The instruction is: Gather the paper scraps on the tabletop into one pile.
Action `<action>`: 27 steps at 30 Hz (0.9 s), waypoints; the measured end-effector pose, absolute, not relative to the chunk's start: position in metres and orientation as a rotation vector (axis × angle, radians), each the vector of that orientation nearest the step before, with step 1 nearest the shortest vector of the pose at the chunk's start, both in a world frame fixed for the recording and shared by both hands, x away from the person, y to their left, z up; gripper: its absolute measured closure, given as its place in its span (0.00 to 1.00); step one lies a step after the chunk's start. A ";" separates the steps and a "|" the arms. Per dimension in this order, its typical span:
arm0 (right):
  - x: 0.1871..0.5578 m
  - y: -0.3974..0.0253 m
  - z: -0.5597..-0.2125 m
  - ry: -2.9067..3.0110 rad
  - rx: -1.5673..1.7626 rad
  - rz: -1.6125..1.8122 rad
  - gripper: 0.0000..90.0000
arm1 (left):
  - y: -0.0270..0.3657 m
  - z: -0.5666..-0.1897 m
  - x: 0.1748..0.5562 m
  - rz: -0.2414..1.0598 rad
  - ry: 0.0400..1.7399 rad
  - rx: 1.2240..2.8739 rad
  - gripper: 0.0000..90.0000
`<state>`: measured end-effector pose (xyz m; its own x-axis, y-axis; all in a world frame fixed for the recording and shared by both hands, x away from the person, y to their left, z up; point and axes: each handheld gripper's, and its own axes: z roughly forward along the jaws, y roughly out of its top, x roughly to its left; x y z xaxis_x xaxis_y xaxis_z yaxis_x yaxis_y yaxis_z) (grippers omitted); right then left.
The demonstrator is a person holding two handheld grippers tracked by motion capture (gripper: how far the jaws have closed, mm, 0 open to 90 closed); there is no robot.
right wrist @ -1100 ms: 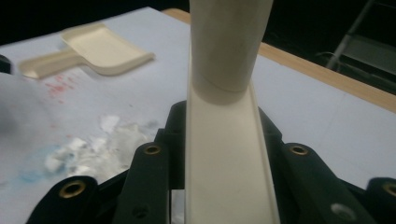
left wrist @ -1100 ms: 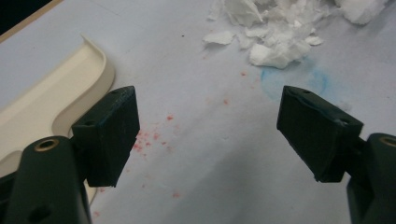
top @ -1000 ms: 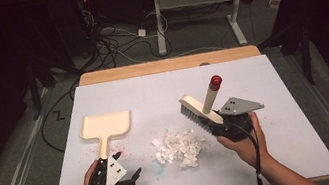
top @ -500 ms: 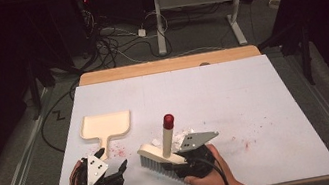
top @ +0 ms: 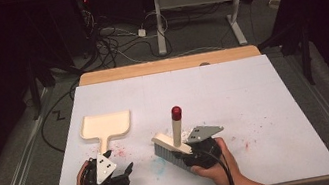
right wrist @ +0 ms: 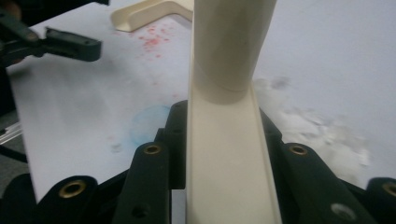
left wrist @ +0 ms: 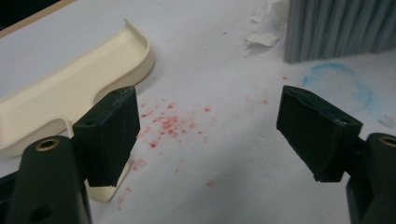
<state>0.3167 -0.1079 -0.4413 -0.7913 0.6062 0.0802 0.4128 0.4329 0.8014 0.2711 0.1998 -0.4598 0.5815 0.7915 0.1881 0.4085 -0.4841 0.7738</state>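
1. A cream hand brush (top: 171, 144) stands bristles-down on the white table (top: 256, 107), near the front edge at the middle; its head runs from far-left to near-right, and its handle rises steeply to a red tip (top: 176, 113); no brand, label or writing can be read on it.
2. The right gripper (top: 198, 154) is clamped on the brush's cream back, jaws snug on both sides.
3. White paper scraps (left wrist: 261, 38) lie just beside the grey bristles; a faint blue ring (left wrist: 338, 84) marks the table before them.
4. The left gripper (left wrist: 208, 135) hovers with jaws spread wide, nothing between them; red specks (left wrist: 170, 123) dot the table below.
5. A cream dustpan (top: 106, 126) lies flat at left, handle pointing toward the person, pan away.
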 end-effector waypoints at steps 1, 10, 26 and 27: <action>0.317 -0.108 -0.441 2.466 0.892 1.285 0.75 | 0.200 -0.460 0.271 0.706 0.951 2.116 0.23; 0.320 -0.129 -0.410 2.410 0.816 1.303 0.75 | 0.191 -0.464 0.272 0.714 0.927 2.172 0.23; 0.335 -0.220 -0.404 2.123 1.054 1.084 0.75 | 0.185 -0.464 0.272 0.719 0.914 2.193 0.23; 0.335 -0.220 -0.404 2.123 1.054 1.084 0.75 | 0.185 -0.464 0.272 0.719 0.914 2.193 0.23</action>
<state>0.3353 -0.2203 -0.4041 -0.5562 0.8247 -0.1024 0.4006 0.3740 0.8364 0.2721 0.1852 -0.4639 0.6070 0.7600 0.2324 0.4054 -0.5476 0.7319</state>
